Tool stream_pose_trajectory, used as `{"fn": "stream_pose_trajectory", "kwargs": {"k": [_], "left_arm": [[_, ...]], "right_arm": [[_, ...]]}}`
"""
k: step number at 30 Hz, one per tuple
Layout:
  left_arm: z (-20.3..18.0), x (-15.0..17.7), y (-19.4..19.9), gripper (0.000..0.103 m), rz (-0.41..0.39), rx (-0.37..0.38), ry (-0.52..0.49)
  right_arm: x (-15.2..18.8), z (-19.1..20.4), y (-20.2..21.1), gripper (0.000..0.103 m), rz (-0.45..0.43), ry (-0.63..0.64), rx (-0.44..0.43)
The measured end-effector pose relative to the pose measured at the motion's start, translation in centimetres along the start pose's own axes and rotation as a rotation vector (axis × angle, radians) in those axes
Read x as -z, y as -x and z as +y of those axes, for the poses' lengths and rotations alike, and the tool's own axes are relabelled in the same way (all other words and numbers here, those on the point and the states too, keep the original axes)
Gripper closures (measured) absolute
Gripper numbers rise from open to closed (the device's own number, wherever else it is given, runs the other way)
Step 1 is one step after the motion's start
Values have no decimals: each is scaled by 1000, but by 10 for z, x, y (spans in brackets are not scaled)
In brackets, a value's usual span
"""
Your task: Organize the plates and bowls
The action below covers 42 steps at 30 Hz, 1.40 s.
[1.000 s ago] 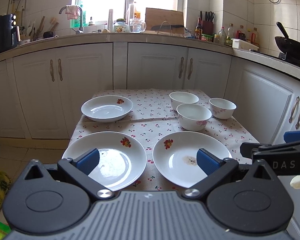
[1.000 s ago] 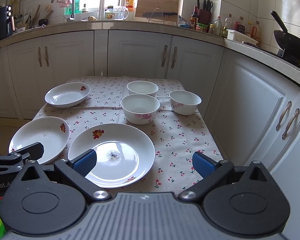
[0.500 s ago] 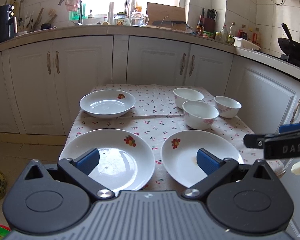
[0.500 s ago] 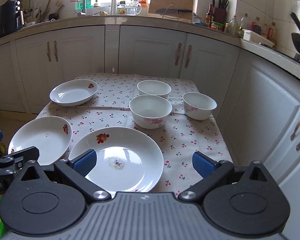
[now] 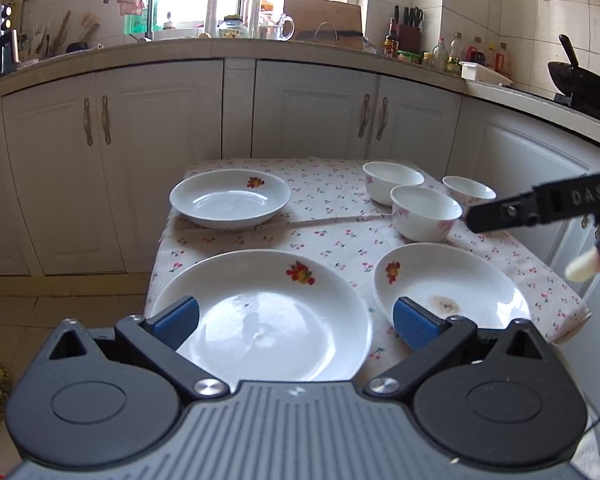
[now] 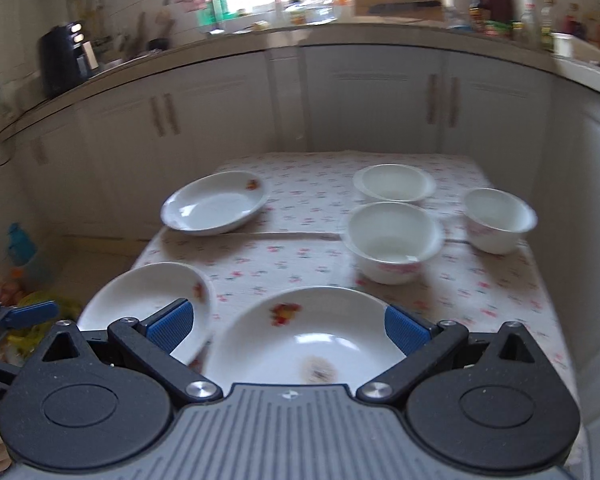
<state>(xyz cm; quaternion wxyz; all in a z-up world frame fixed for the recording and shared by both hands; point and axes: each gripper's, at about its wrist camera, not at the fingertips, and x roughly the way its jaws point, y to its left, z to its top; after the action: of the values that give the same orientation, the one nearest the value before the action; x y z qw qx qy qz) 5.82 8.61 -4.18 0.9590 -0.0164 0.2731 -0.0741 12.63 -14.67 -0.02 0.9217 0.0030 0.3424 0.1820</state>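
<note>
Three white plates and three white bowls sit on a cherry-print tablecloth (image 5: 332,236). My left gripper (image 5: 296,320) is open and empty above the near-left plate (image 5: 268,312). The stained near-right plate (image 5: 452,280) lies beside it. A third plate (image 5: 228,196) is at the far left. The bowls (image 5: 426,212) (image 5: 392,176) (image 5: 468,190) cluster at the far right. My right gripper (image 6: 288,322) is open and empty over the stained plate (image 6: 308,332); the right wrist view is blurred.
White kitchen cabinets (image 5: 312,112) and a cluttered counter (image 5: 260,40) wrap behind and to the right of the small table. A wok (image 5: 580,84) sits on the stove at the right. Bags lie on the floor at the left (image 6: 28,256).
Both grippers have moved forward and closer to the table. The right gripper has swung left over the stained plate. Both stay open and no dish has moved.
</note>
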Motion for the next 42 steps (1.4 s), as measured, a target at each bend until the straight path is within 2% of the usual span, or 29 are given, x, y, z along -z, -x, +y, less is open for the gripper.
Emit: {"fn": "stream_pose_trajectory", "kwargs": {"k": [7, 14, 26, 32, 42], "left_arm": [[28, 17, 3, 1, 38, 2, -55], [51, 41, -4, 1, 118, 73, -63], [65, 41, -35, 1, 177, 162, -164], [66, 39, -41, 1, 176, 233, -223], [71, 37, -46, 1, 192, 269, -228]], "right_arm": [[-13, 33, -42, 0, 57, 93, -93], [-16, 52, -82, 0, 130, 124, -186], [-20, 59, -137, 0, 234, 110, -239], [-21, 65, -156, 16, 277, 125, -272], [-22, 63, -177, 39, 334, 106, -312]]}}
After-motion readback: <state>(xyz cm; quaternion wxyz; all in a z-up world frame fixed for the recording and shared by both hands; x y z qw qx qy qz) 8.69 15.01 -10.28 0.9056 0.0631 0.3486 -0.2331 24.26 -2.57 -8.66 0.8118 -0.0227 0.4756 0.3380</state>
